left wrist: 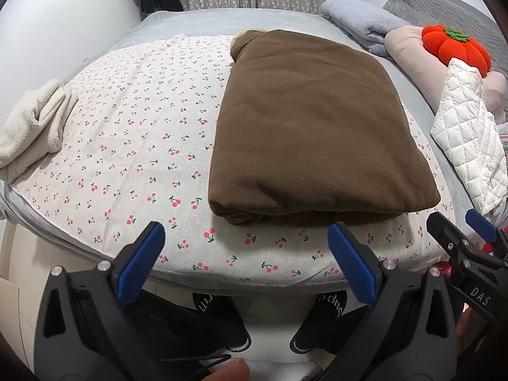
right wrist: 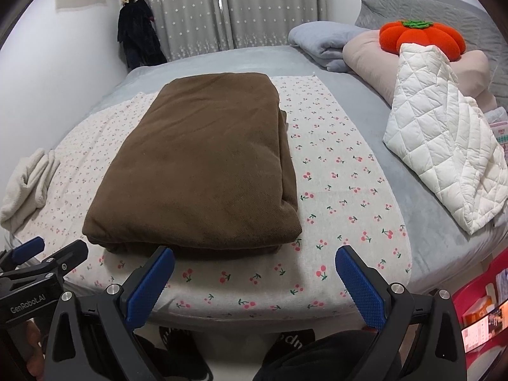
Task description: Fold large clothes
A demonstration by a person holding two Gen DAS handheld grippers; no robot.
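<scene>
Folded brown garment (right wrist: 197,165) lies between cream towel (right wrist: 27,184) and white quilted jacket (right wrist: 444,158); both grippers' jaws released.

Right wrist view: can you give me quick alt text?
A brown garment lies folded in a neat rectangle on a cherry-print sheet on the bed. The right gripper hangs open at the near edge, touching nothing; the left gripper shows at lower left.

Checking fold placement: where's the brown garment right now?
The folded brown garment lies flat on the cherry-print sheet, centre of both wrist views, near the bed's front edge, ahead of both open tools, touching neither.
</scene>
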